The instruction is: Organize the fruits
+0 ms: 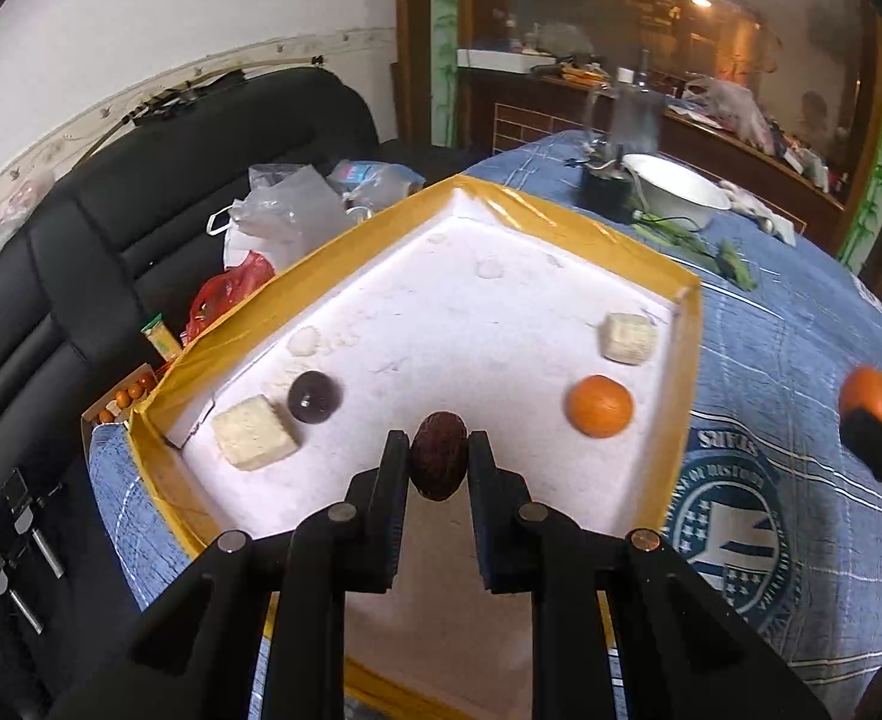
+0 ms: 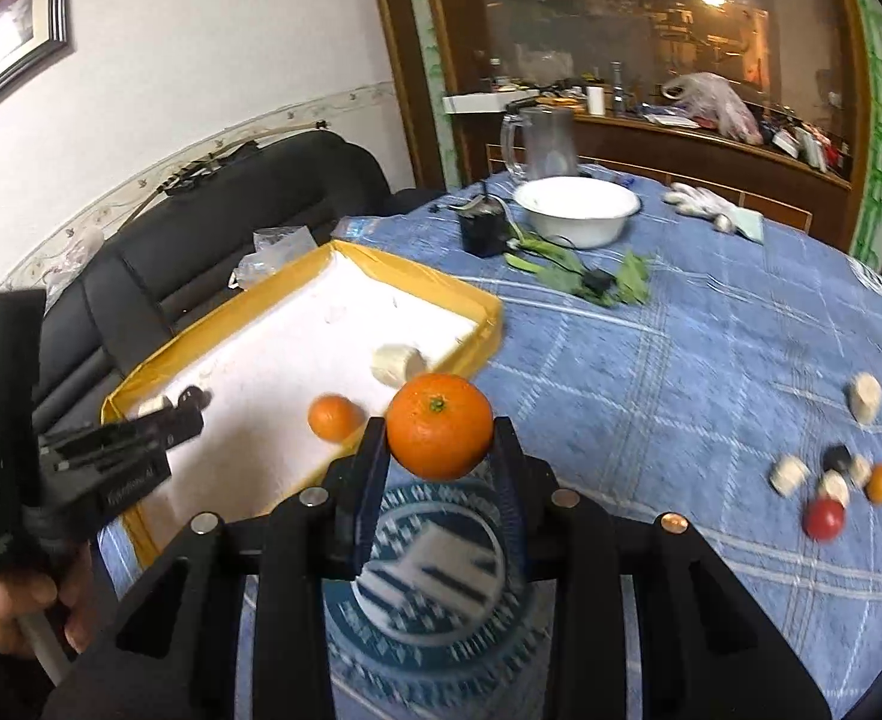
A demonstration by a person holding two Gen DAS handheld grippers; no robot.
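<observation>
— What have your tongs got?

— My left gripper (image 1: 439,441) is pinching a dark red date (image 1: 439,455), its long axis running along the fingers, away from me. It hangs over the near part of the white foam tray (image 1: 621,234). My right gripper (image 2: 439,429) is clamped on a tangerine (image 2: 439,425), stem up, over the blue tablecloth (image 2: 681,312), just beside the tray's near corner.

— Which hand is nearer to setting down?

— The left, I'd say; it is already above the tray floor. To its left lie a dark round fruit (image 1: 314,397) and a pale block (image 1: 253,441), touching; to its right, apart, a second tangerine (image 1: 598,406) with another pale block (image 1: 629,338) beyond. The tangerine I carry has to travel left and forward over the yellow rim; its twin lies that way.

— Anything you can't make out?

— Whether the date touches the foam: the fingers hide its underside. The loose cluster (image 2: 828,483) on the cloth to my right is blurred; I read a red fruit, a small orange one, pale bits, something dark, no more.
</observation>
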